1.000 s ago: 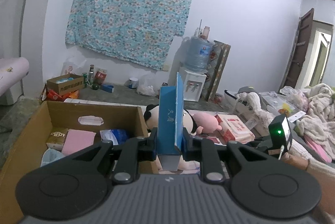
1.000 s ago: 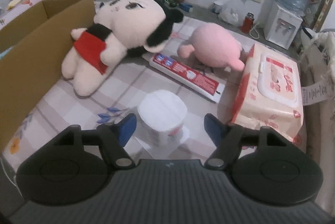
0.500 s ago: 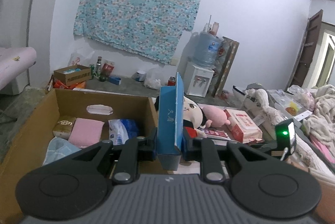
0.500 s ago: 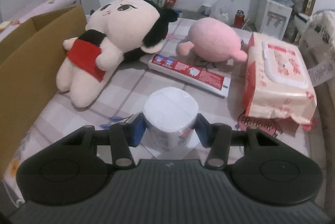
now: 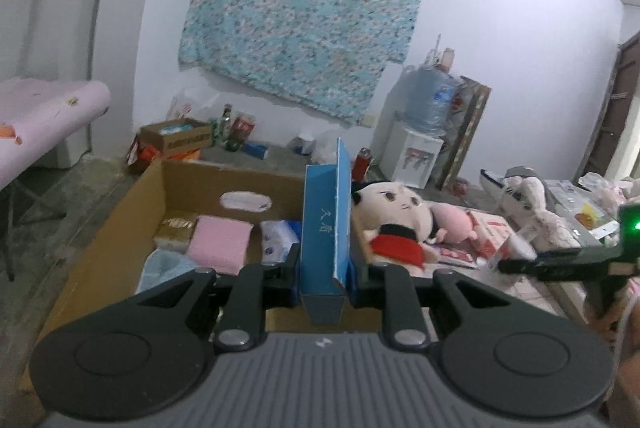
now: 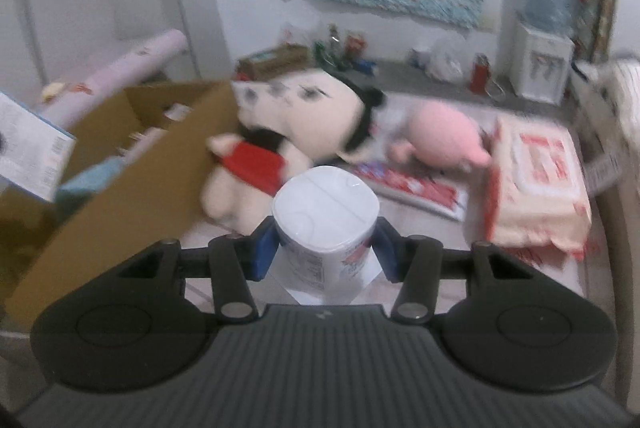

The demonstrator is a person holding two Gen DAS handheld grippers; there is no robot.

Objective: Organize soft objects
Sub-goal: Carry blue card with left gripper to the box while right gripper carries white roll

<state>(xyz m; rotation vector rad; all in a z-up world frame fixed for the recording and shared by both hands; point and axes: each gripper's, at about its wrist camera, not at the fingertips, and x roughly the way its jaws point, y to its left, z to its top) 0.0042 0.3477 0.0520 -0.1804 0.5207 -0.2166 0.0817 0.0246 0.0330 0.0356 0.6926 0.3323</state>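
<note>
My left gripper [image 5: 323,270] is shut on a flat blue box [image 5: 325,224], held upright over the near right corner of an open cardboard box [image 5: 120,216]. That box holds a pink pack [image 5: 218,244], a blue-white pack [image 5: 278,240] and a light blue cloth [image 5: 162,268]. My right gripper [image 6: 325,248] is shut on a wrapped white toilet roll [image 6: 325,216], raised off the checked cloth [image 6: 400,216]. Behind it lie a doll [image 6: 296,123] with a red top, a pink plush [image 6: 440,131] and a wet-wipes pack [image 6: 540,183]. The right gripper [image 5: 560,264] also shows at the right of the left wrist view.
A long red and white box [image 6: 416,187] lies flat between the plush toys. The cardboard box wall [image 6: 132,187] stands left of the roll. At the back are a water dispenser [image 5: 416,155], a small carton [image 5: 180,139], bottles, and a pink padded table [image 5: 44,111] at far left.
My right gripper closed on the toilet roll and lifted it off the cloth, swinging left toward the cardboard box. My left gripper carried the blue box leftward so more of the cardboard box shows.
</note>
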